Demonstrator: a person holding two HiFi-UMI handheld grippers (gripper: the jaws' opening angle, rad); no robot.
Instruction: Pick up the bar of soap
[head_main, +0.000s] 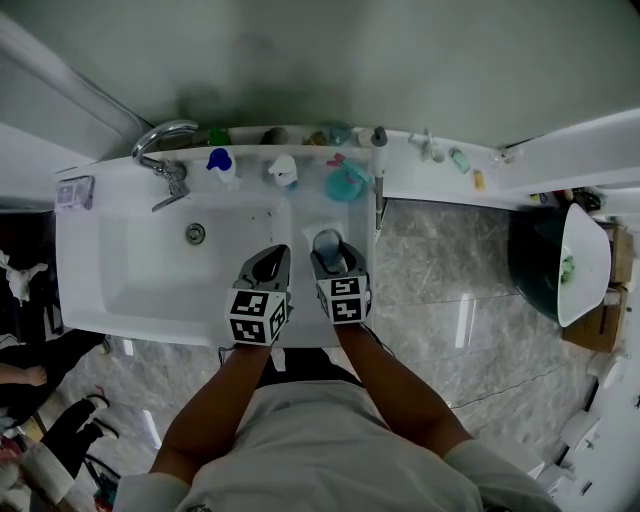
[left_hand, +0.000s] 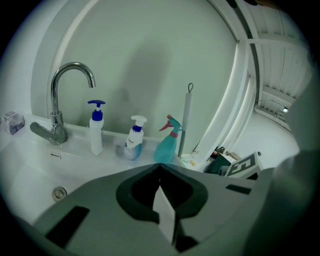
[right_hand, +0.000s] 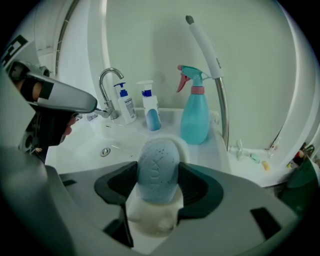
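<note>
Two claws hang at the white ceramic washbasin (head_main: 120, 285): the right claw (right_hand: 159, 171) clamps the pale blue oval soap bar (right_hand: 158, 165); the left claw (left_hand: 160, 167) is closed on nothing.

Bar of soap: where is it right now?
The bar of soap sits between the right hand-held gripper's jaws, over the soap dish, just right of the basin.
</note>
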